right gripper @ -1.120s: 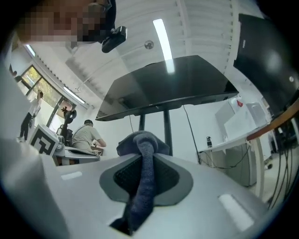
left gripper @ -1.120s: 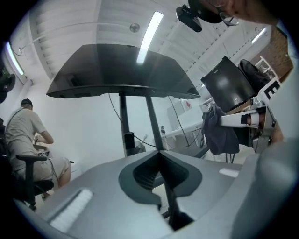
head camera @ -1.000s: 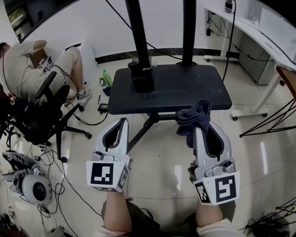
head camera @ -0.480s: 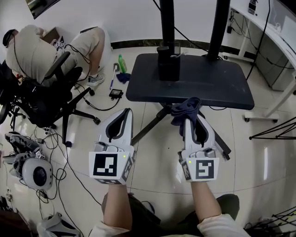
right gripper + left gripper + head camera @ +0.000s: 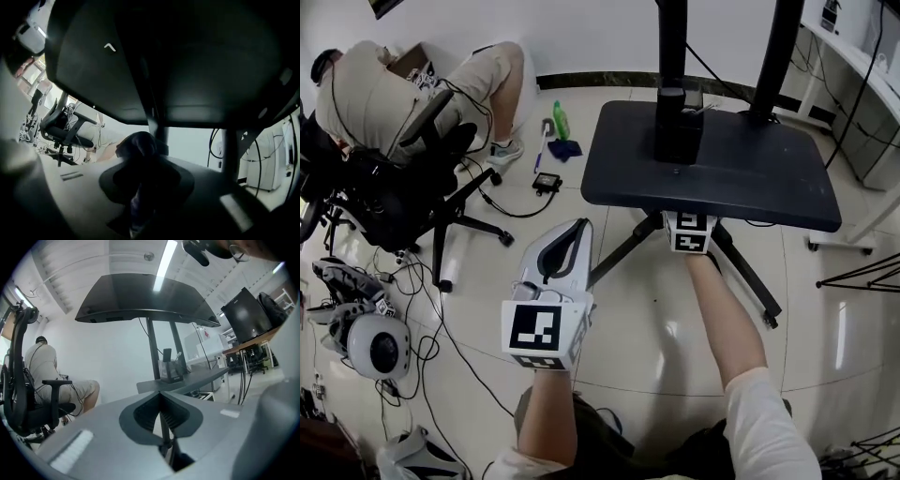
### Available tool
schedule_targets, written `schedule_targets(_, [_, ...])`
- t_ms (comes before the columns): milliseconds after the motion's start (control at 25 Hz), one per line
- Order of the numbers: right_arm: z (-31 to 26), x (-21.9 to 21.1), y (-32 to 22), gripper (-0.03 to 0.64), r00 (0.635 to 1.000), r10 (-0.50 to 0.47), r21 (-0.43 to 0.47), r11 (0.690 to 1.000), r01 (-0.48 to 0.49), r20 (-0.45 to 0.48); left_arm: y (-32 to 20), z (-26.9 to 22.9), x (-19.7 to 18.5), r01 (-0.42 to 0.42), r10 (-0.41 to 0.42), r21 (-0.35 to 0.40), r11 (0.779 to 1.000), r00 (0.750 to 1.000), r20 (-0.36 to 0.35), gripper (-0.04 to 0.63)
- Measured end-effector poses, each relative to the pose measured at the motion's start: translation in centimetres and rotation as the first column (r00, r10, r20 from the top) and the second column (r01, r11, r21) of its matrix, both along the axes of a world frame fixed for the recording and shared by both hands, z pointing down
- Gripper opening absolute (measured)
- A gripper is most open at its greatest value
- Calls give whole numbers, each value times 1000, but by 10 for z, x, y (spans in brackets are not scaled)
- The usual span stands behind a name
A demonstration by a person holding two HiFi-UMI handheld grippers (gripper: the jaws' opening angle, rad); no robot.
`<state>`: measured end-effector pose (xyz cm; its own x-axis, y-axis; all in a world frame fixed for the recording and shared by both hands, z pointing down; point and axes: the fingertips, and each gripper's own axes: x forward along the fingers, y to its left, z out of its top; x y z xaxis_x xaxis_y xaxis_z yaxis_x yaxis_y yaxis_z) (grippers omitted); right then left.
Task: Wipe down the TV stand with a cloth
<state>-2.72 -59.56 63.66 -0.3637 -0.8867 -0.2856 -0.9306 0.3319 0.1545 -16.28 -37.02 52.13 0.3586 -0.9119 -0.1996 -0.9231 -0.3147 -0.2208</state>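
**Right claw under the TV stand, cloth clamped in it**

Head view: the right claw (image 5: 689, 232) reaches beneath the front edge of the TV stand (image 5: 722, 173), with only its marker cube showing, and the left claw (image 5: 574, 232) hangs well short, over the floor. Left gripper view: its jaws are pressed together on nothing. Right gripper view: the jaws pinch a dark cloth (image 5: 137, 144), bunched just below the shelf's underside in front of a dark strut (image 5: 158, 132). The risk, I'd say, is working blind under there. The bunch could catch on the strut and pull free, or the claw's hard body could knock the shelf.
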Motion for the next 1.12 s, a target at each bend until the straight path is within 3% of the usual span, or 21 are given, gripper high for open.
schedule_targets(160, [16, -6, -19, 58, 1000, -11, -21, 1000, 11, -13, -2, 17, -19, 41, -41, -98, 994, 999, 8, 101])
schedule_targets(240, [53, -5, -46, 57, 999, -15, -77, 997, 12, -29, -2, 20, -21, 51, -49, -98, 994, 999, 21, 101])
schedule_targets(320, [118, -7, -81, 57, 999, -15, -171, 985, 5, -52, 0, 20, -23, 61, -58, -98, 993, 998, 38, 101])
schedule_targets(440, [249, -14, -108, 57, 994, -43, -331, 944, 9, -96, 11, 34, -33, 108, -98, -214, 971, 994, 57, 101])
schedule_targets(480, [282, -18, -108, 56, 993, -57, -366, 930, 15, -103, 12, 35, -38, 121, -110, -206, 971, 992, 65, 101])
schedule_targets(640, [344, -27, -107, 57, 991, -92, -430, 902, 42, -96, 7, 23, -51, 134, -130, -33, 990, 987, 95, 103])
schedule_targets(800, [349, -40, -104, 57, 989, -133, -453, 886, 93, -58, 10, 18, -58, 166, -162, -38, 985, 982, 96, 103])
schedule_targets(920, [389, -78, -74, 57, 976, -209, -492, 857, 155, -56, 12, 18, -61, 189, -183, -51, 981, 977, 110, 103])
schedule_targets(1000, [426, -130, -26, 57, 952, -299, -531, 819, 219, -68, 16, 20, -66, 191, -185, -46, 980, 975, 125, 103])
schedule_targets(1120, [456, -230, 65, 57, 876, -480, -529, 756, 385, -47, 17, 19, -67, 202, -196, -33, 979, 971, 137, 103])
